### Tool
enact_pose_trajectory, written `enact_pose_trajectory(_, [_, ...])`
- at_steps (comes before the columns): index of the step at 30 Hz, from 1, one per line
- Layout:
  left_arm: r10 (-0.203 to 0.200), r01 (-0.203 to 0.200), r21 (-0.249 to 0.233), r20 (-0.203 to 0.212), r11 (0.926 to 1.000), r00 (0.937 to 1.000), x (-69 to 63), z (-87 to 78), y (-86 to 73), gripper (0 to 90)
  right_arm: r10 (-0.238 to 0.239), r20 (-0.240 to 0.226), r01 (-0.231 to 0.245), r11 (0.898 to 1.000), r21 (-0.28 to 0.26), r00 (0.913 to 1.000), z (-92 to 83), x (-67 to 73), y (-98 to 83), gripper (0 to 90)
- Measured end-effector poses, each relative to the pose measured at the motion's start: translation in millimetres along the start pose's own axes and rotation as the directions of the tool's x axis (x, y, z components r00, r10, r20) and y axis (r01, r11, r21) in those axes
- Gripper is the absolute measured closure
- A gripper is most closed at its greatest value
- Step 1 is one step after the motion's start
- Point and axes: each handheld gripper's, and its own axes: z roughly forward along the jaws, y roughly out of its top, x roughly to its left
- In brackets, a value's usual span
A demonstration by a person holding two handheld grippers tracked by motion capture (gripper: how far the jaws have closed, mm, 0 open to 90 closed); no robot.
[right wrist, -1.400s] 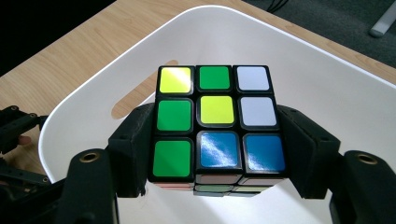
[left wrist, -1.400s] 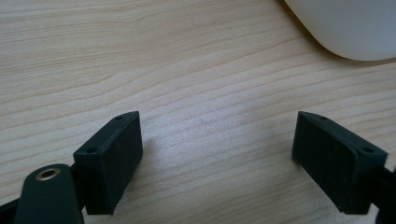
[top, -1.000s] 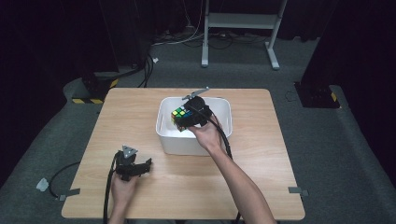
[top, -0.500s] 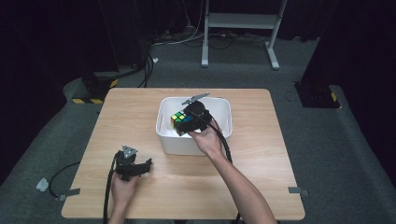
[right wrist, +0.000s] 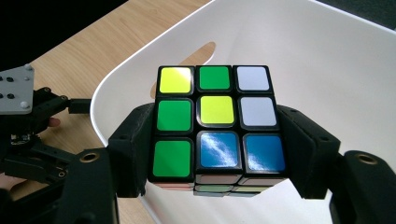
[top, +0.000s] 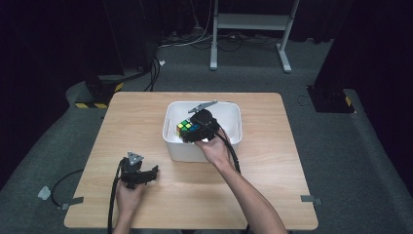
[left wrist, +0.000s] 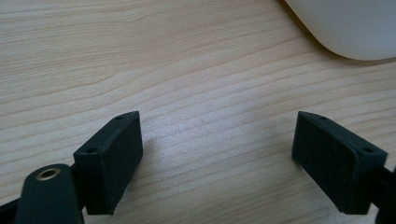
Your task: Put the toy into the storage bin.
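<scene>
The right gripper (right wrist: 217,154) has its fingers (right wrist: 133,151) clamped on the 2 opposite sides of a Rubik's cube (right wrist: 217,126), pads pressed flat against it. The cube hangs inside the open top of a white plastic bin (right wrist: 327,60), clear of its walls; its facing side shows green, yellow, white and blue stickers. In the high view the right gripper (top: 197,130) and cube (top: 187,129) sit over the left half of the bin (top: 234,119), which stands near the middle of the wooden table (top: 272,185). The left gripper (left wrist: 217,154) rests low over bare table (left wrist: 187,70) near the front left, fingers (left wrist: 112,158) spread wide with nothing between them, well apart from the bin (left wrist: 355,28).
</scene>
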Motion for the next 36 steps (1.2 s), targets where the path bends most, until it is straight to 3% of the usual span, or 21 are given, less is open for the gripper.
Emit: enact_pose_trajectory(36, [-0.001,0.001,-0.001,0.001,1.0,1.0,0.1,0.0,0.0,16.4,-0.025,-0.018,0.025,1.0,0.011,0.9995,16.3,19.0,7.3,34.0])
